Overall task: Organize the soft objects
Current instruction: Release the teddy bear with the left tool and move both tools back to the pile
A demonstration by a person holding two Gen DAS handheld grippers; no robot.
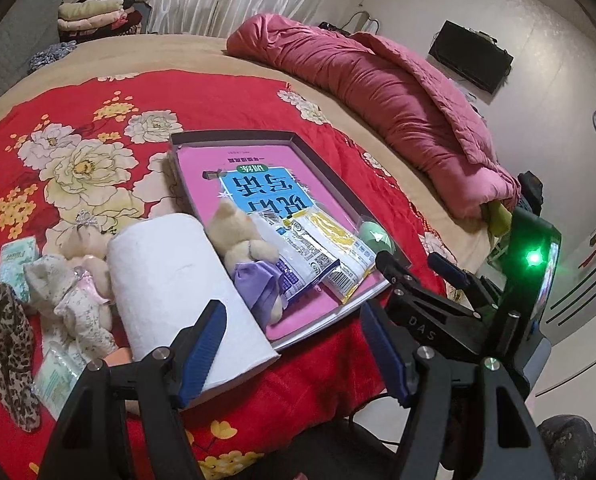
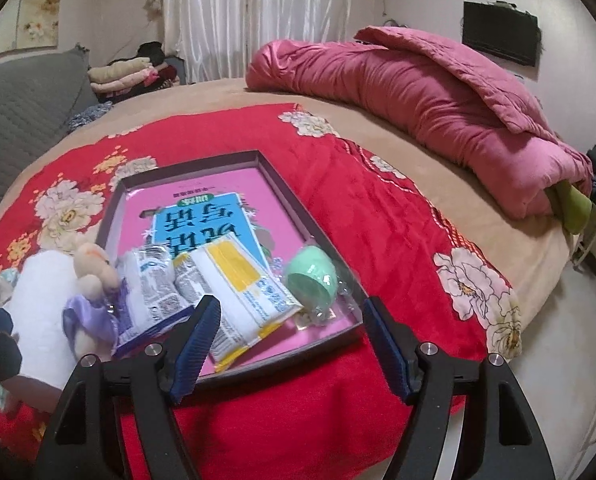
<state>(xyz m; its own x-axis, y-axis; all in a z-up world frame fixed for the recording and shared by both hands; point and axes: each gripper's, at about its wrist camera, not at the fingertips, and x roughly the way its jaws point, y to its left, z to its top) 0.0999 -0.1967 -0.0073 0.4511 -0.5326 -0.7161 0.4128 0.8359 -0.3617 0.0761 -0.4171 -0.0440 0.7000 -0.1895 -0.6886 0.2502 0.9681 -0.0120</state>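
Observation:
A shallow grey box (image 1: 311,150) (image 2: 294,184) lies on the red flowered blanket with a pink book in it. On the book rest a small bear in a purple dress (image 1: 244,240) (image 2: 94,276), a blue tissue pack (image 1: 288,258) (image 2: 150,280), a yellow pack (image 1: 337,246) (image 2: 242,276) and a green egg-shaped sponge (image 1: 375,240) (image 2: 311,276). A white paper roll (image 1: 170,280) (image 2: 38,312) lies left of the box. My left gripper (image 1: 294,354) hovers open by the roll's near end. My right gripper (image 2: 290,344) (image 1: 411,264) stands open above the box's near edge, nothing between its fingers.
Left of the roll lie a second bear in a floral dress (image 1: 78,280), a leopard-print cloth (image 1: 6,344) and green tissue packs (image 1: 54,376). A rolled pink quilt (image 1: 377,92) (image 2: 437,100) lies across the far side of the bed. Folded clothes (image 1: 94,16) are stacked behind.

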